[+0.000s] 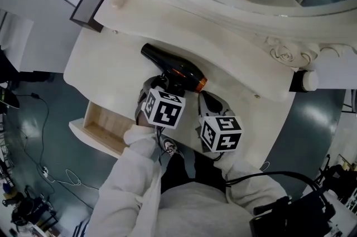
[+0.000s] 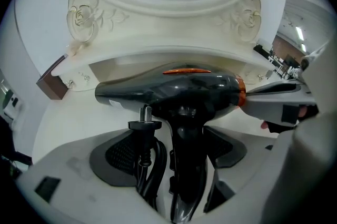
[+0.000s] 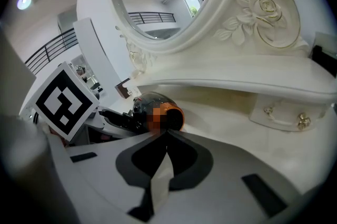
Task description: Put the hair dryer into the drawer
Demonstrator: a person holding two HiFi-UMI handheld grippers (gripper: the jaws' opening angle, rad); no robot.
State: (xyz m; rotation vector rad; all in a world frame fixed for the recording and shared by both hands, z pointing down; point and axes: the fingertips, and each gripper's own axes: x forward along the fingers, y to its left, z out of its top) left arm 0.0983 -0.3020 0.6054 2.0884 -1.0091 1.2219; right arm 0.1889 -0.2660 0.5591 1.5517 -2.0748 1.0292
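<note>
My left gripper (image 2: 181, 152) clamps its dark, ribbed fingers (image 2: 122, 157) on the handle of the glossy black hair dryer (image 2: 174, 90). The looped cord (image 2: 151, 173) and its two-pin plug (image 2: 145, 124) sit between them too. The rounded barrel lies crosswise over the smooth cream worktop (image 1: 109, 57). Its orange ring points toward my right gripper (image 3: 167, 136), whose fingers are pressed together, empty, tips at that ring. The drawer (image 1: 103, 125), pale wood inside, stands open to the left.

Head view: hair dryer (image 1: 170, 67) handle hidden under left gripper (image 1: 160, 88) cube; drawer (image 1: 100, 125) partly covered by sleeve (image 1: 131, 174) and worktop (image 1: 111, 60). Left gripper view: handle end, cord (image 2: 152, 165) cut off at bottom edge.
</note>
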